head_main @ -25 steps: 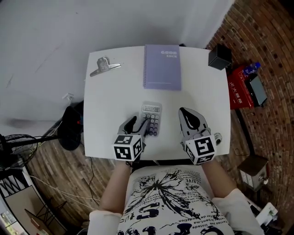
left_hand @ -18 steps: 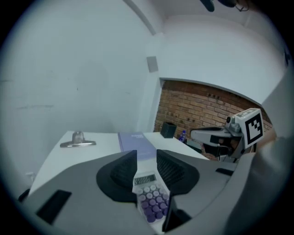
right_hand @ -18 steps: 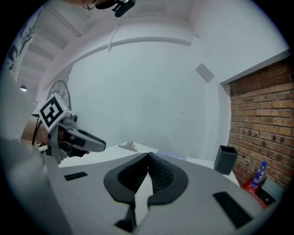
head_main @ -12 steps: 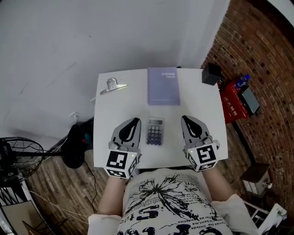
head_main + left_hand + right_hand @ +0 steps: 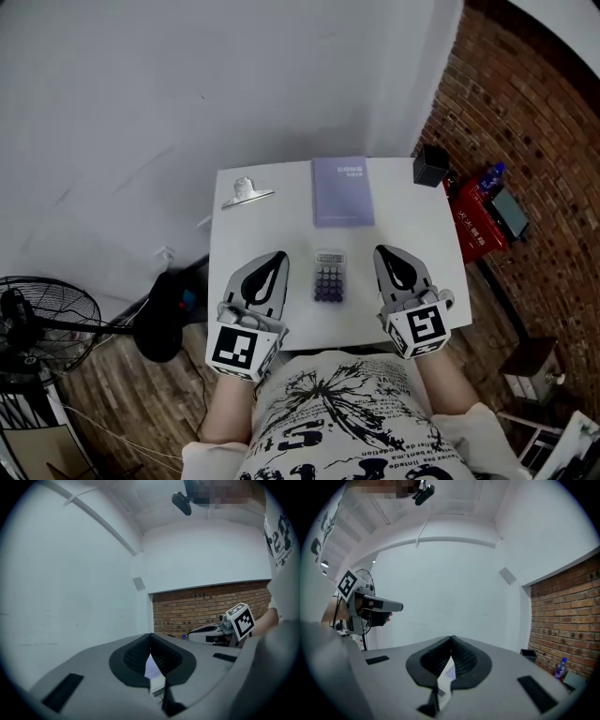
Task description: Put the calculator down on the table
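floor, left: a standing fan (image 5: 42, 314) and, nearer the bench, a dark bag-like thing (image 5: 167, 314) that I cannot make out.
bench (image 5: 272, 225): white, square-topped, its far edge close to the white wall.
far left of bench: a metal binder clip (image 5: 246, 193) lying flat, alone in its corner.
left gripper (image 5: 277, 257): held over the near left of the bench, pointing away from the person; its fingers (image 5: 136, 656) are clenched tip to tip with nothing between them.
calculator (image 5: 329, 276): lying flat on the bench, keys up, in the near middle. It sits between the two grippers, apart from both and touched by neither.
far middle of bench: a purple notebook (image 5: 342, 190), closed, just beyond the calculator with a strip of bare bench between them.
right gripper (image 5: 382, 251): held over the near right of the bench, level with its twin; its fingers (image 5: 466, 660) are likewise clenched together and empty.
far right corner: a small black box (image 5: 431, 166) at the bench's edge.
floor, right: a red case (image 5: 478, 225) and a blue bottle (image 5: 489, 176) by the brick wall.
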Demonstrator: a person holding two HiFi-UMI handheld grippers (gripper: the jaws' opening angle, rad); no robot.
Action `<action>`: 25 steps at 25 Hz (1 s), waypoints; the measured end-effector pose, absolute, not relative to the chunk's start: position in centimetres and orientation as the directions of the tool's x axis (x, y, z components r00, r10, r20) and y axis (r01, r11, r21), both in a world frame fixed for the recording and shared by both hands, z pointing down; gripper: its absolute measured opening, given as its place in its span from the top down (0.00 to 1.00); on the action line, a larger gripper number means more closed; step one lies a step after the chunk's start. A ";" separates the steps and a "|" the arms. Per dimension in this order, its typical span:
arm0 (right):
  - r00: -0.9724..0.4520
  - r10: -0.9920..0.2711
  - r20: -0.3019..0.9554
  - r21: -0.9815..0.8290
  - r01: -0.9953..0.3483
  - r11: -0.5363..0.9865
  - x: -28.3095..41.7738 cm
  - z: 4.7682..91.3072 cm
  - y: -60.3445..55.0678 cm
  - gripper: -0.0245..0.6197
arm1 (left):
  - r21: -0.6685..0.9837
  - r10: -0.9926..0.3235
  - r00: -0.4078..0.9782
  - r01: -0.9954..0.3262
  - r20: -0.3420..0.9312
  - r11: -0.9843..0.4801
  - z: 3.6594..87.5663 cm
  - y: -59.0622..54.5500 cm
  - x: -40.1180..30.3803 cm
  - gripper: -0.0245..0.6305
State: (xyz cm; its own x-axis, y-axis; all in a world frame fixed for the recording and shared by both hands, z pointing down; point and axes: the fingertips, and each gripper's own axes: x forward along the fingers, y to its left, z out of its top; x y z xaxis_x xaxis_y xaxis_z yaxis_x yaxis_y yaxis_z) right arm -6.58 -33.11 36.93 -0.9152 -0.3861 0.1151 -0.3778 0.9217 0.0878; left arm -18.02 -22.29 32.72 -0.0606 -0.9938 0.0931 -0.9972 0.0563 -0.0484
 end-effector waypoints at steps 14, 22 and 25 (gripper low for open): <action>-0.909 -0.398 0.124 0.078 -0.391 0.917 -6.4 36.5 -30.3 0.94 | -0.041 -0.996 -0.011 -0.999 0.093 0.007 32.6 -20.4 -17.8 0.94; -0.908 -0.403 0.113 0.074 -0.397 0.915 -6.4 36.5 -30.1 0.94 | -0.027 -0.997 -0.005 -1.000 0.080 0.003 32.8 -20.1 -17.7 0.94; -0.913 -0.393 0.112 0.080 -0.386 0.919 -6.4 36.5 -30.0 0.94 | -0.027 -0.997 -0.009 -1.000 0.076 0.007 32.8 -20.2 -17.6 0.94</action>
State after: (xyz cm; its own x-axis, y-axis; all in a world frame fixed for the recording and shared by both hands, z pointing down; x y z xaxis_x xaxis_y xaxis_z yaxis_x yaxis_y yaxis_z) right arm -6.42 -29.98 36.47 -0.9128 -0.3928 0.1119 -0.3857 0.9191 0.0799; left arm -17.60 -20.24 32.76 -0.0093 -0.9971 0.0762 -0.9996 0.0072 -0.0271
